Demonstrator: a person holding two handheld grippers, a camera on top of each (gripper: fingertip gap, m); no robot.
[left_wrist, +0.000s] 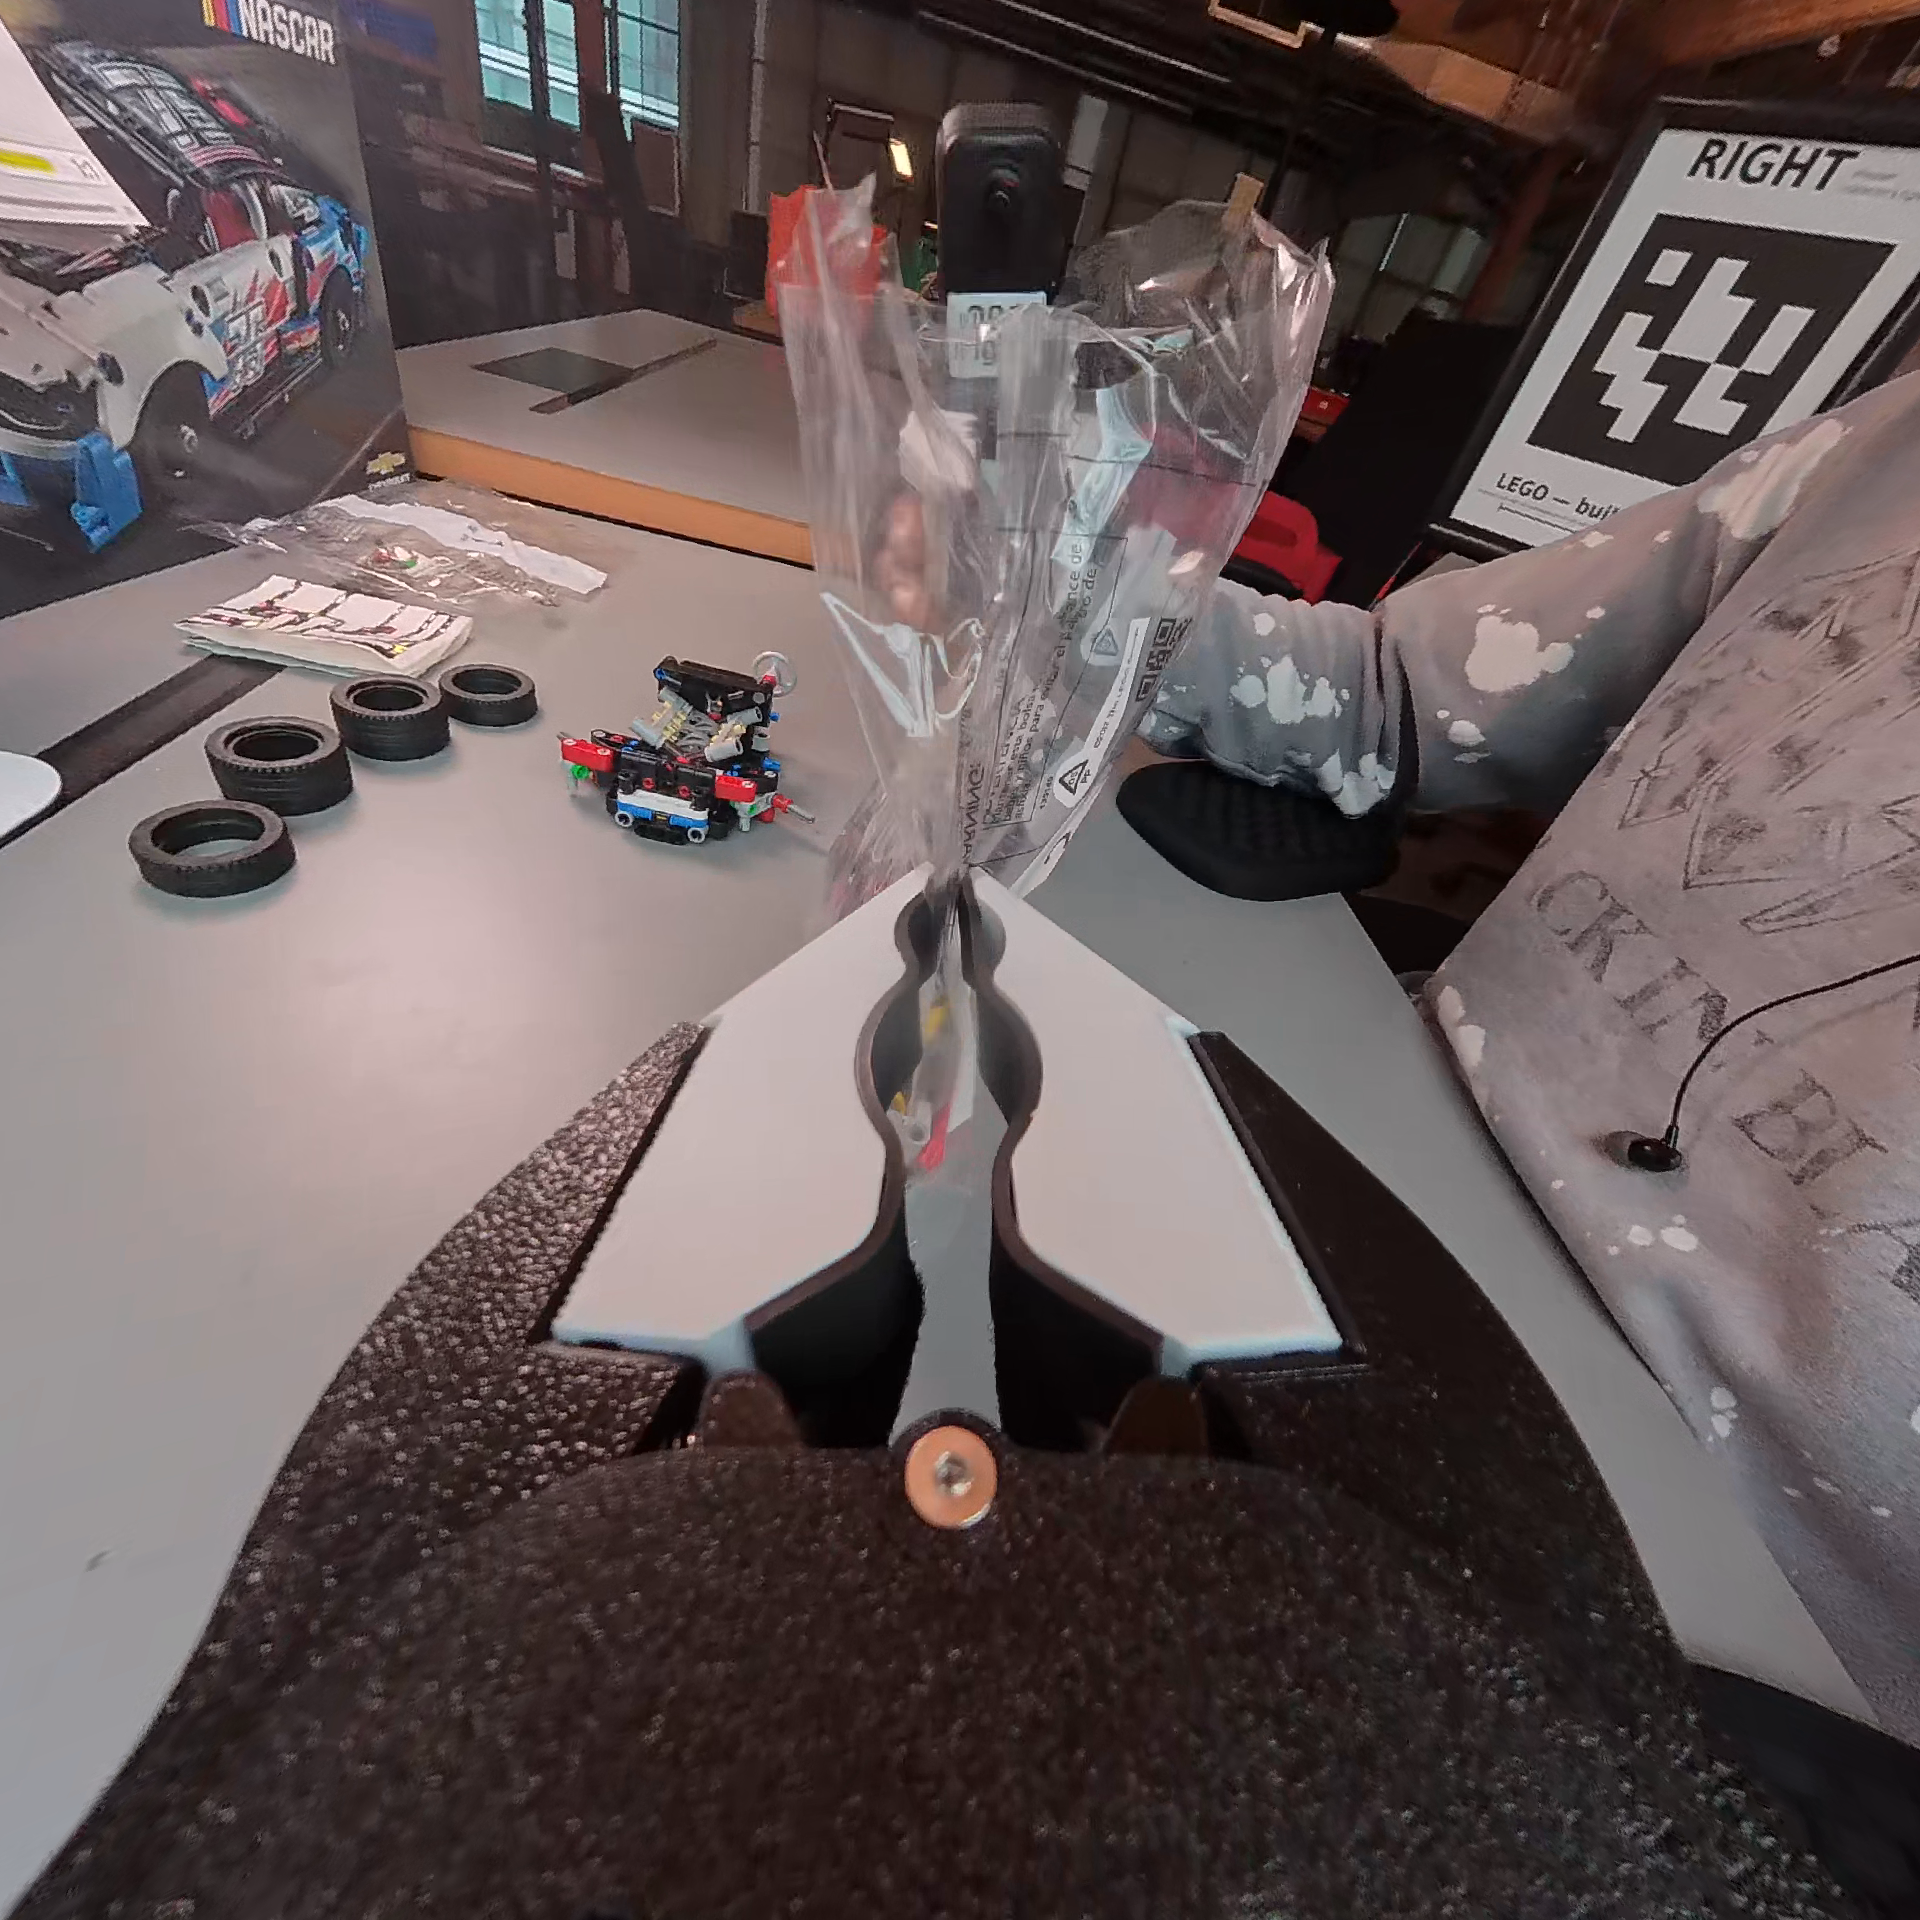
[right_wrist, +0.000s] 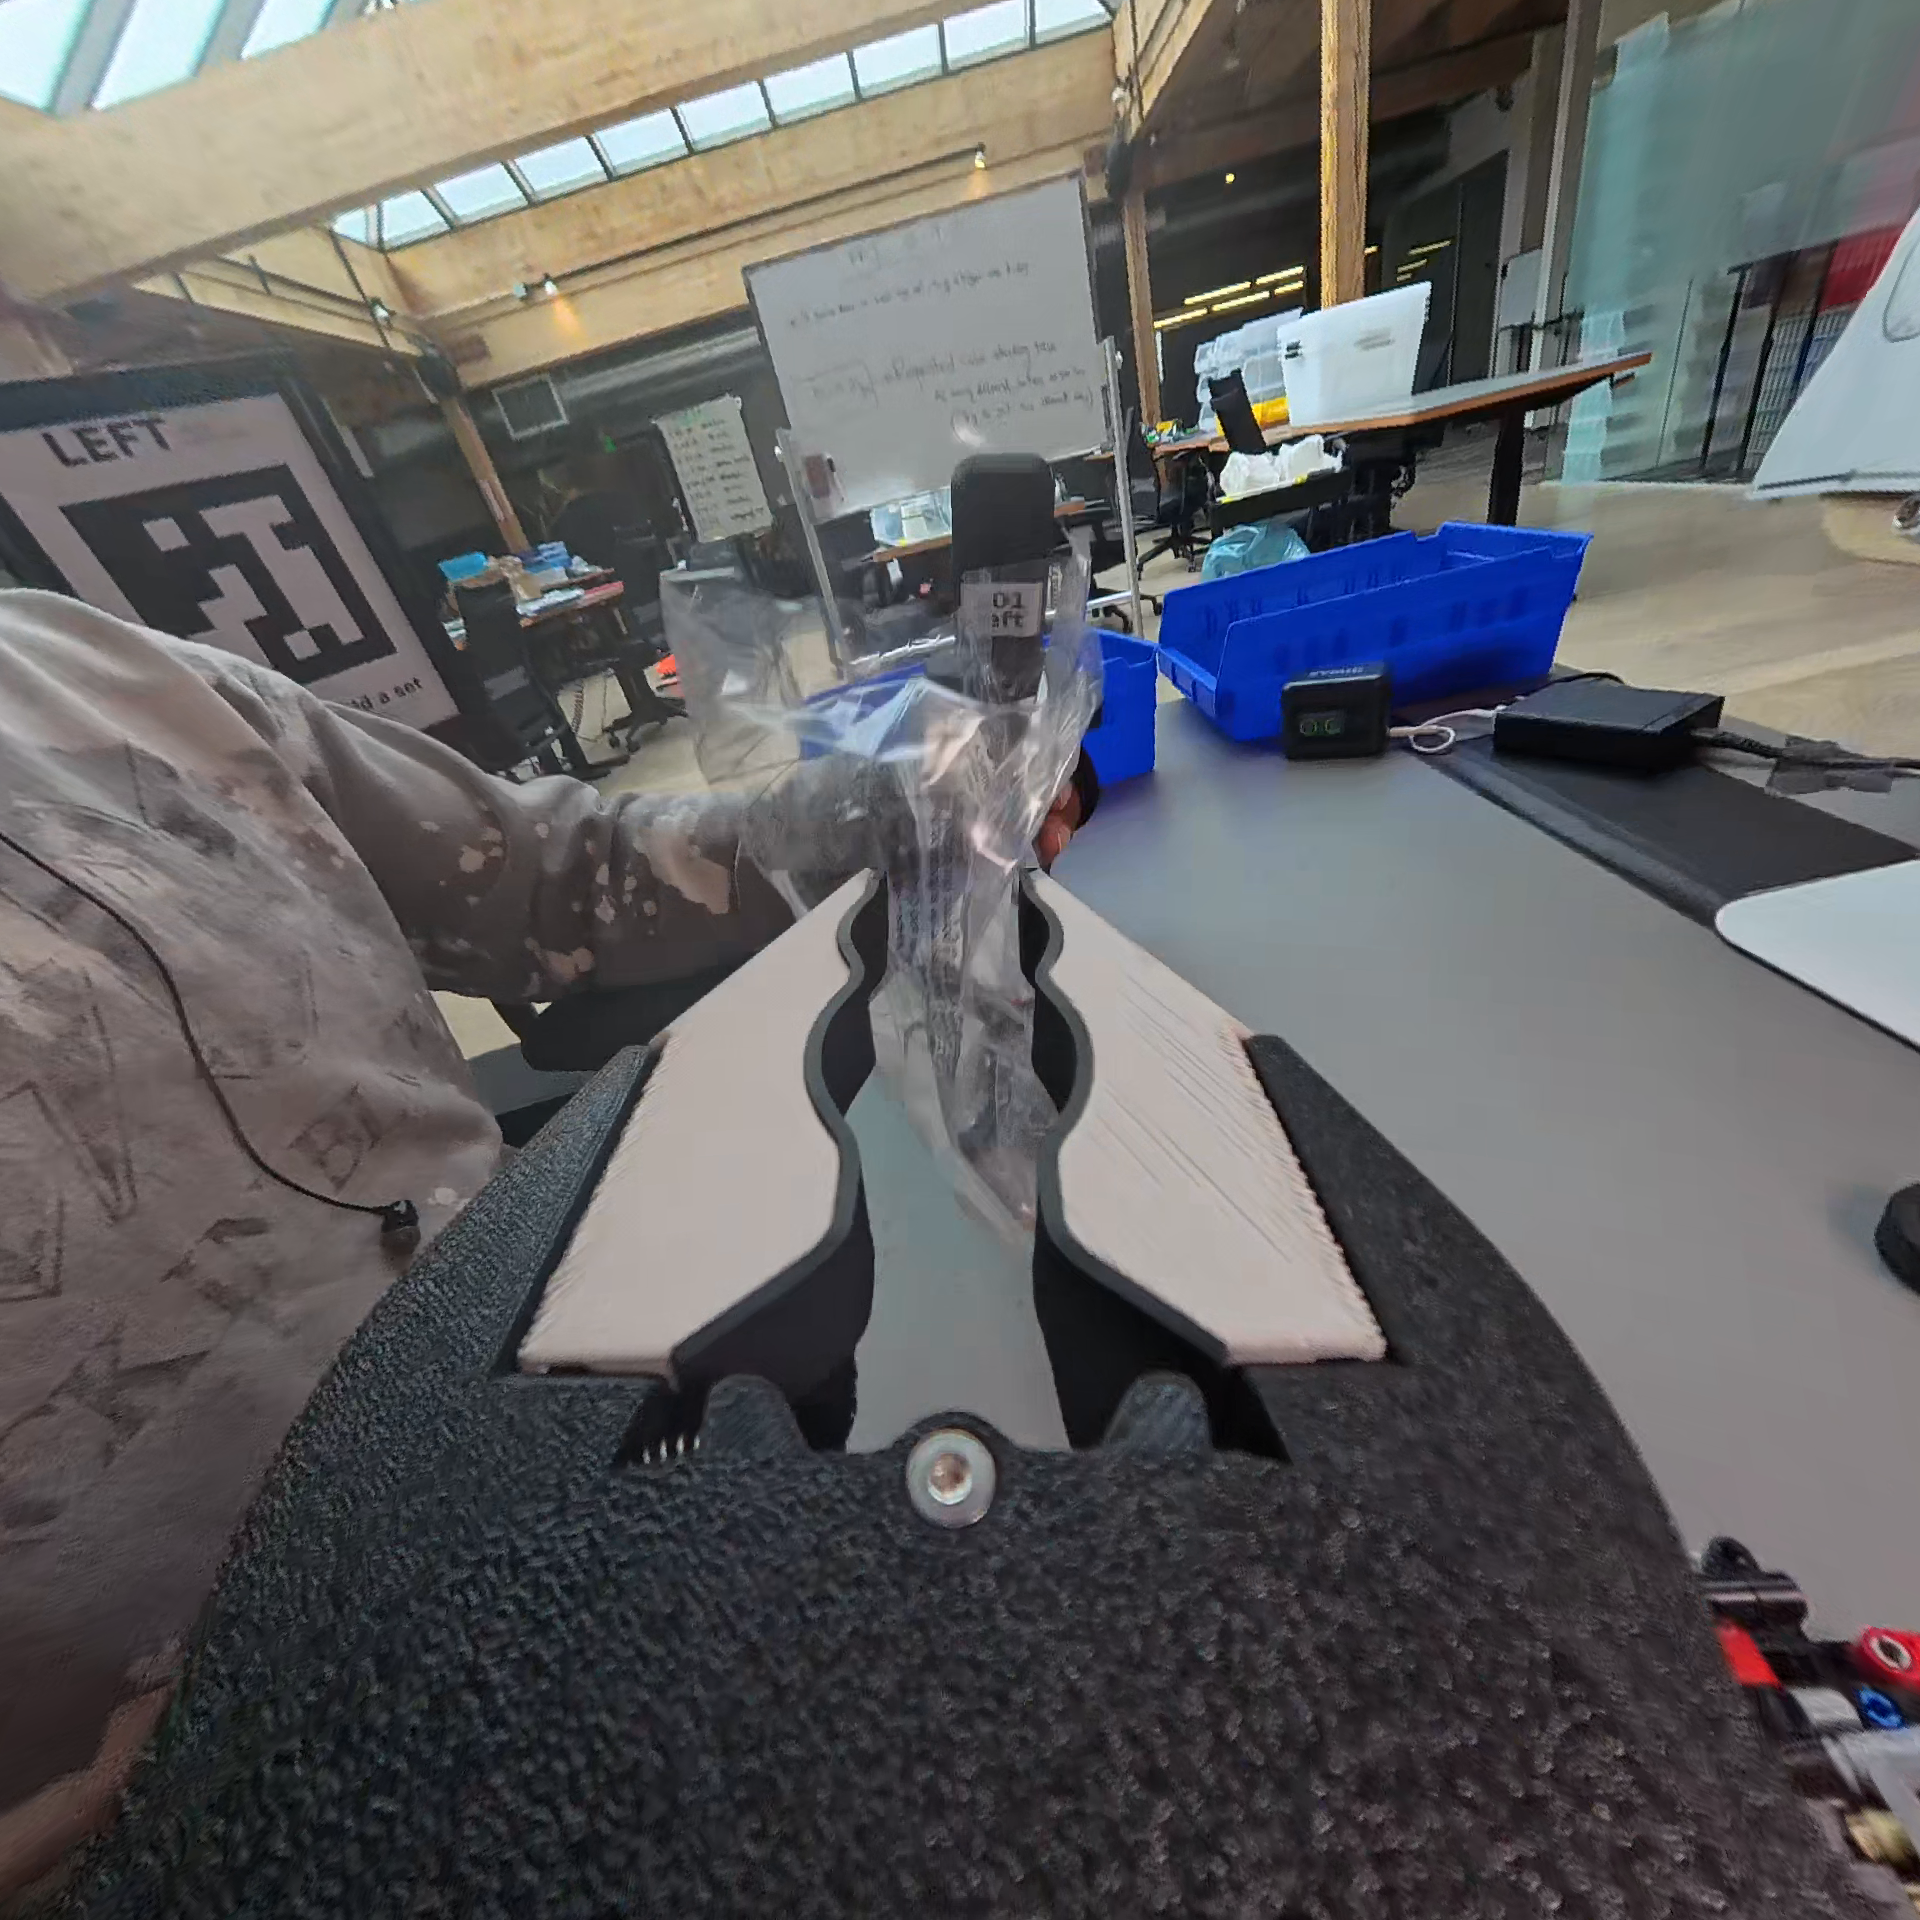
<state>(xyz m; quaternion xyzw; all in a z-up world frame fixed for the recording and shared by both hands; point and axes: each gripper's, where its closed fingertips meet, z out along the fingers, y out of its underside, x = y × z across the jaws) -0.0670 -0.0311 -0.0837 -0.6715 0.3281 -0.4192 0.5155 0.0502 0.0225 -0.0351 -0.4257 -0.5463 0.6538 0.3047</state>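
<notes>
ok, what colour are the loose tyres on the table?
Black, all four tyres, lying flat on the grey table. Clearest in the left wrist view.

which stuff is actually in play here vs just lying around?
In play: clear bag, pinched in the left gripper; right gripper, its fingers apart around the bag.

Lying about: four tyres, part-built model, sticker sheet, blue bins.

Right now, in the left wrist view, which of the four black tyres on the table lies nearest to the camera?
The tyre lying alone, lowest and leftmost; the other three sit farther back.
</notes>
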